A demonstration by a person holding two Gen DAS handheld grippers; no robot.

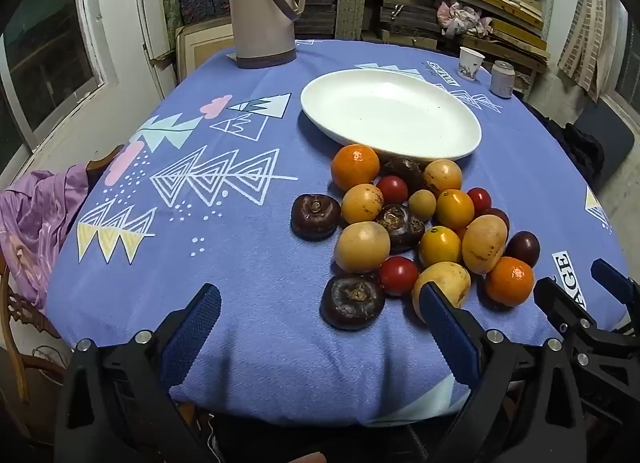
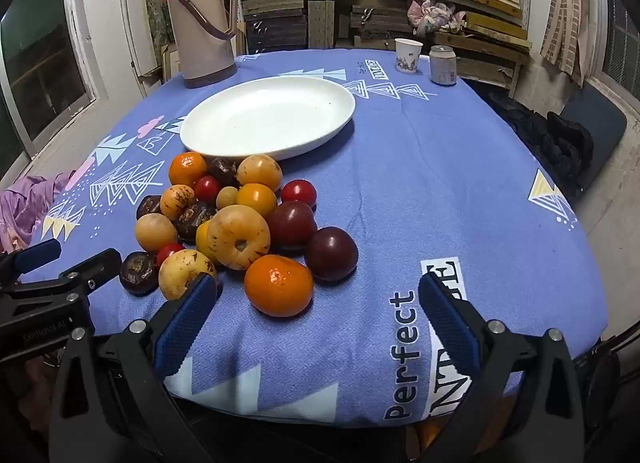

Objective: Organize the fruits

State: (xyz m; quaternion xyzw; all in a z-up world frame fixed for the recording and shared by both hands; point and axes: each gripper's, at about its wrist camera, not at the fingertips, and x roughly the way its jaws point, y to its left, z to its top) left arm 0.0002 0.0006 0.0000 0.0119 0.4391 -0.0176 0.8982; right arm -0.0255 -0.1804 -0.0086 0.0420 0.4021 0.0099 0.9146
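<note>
Presently, both tools hover at the near edge of the table [image 2: 460, 167]. The left gripper [image 1: 320, 327] has its jaws spread wide and holds nothing; the right gripper [image 2: 318, 311] is likewise parted and empty. The fruit pile [image 2: 236, 219] lies on the blue cloth, left of the right gripper's axis, its far edge just beside the white oval plate [image 2: 240, 135], which holds nothing yet. So the task appears not yet begun.

Risks, as judged from this arrangement:

1. The fruits are round and packed in contact. Closing on one, such as the near orange [image 2: 279, 285], may nudge its neighbours, and a dark plum [image 2: 332, 253] at the pile's margin could roll across the cloth toward the table edge.
2. The small red tomatoes [image 2: 299, 191] look soft; a firm squeeze could bruise or split them.
3. The yellow fruit [image 1: 442, 287] sits just behind the left gripper's right finger; an advance without re-aiming would push it rather than straddle it.
4. The two grippers work side by side and could collide over the pile.
5. The thermos [image 2: 202, 23], paper cup [image 2: 408, 55] and can [image 2: 443, 65] stand well apart from the pile and seem unlikely to be disturbed.
</note>
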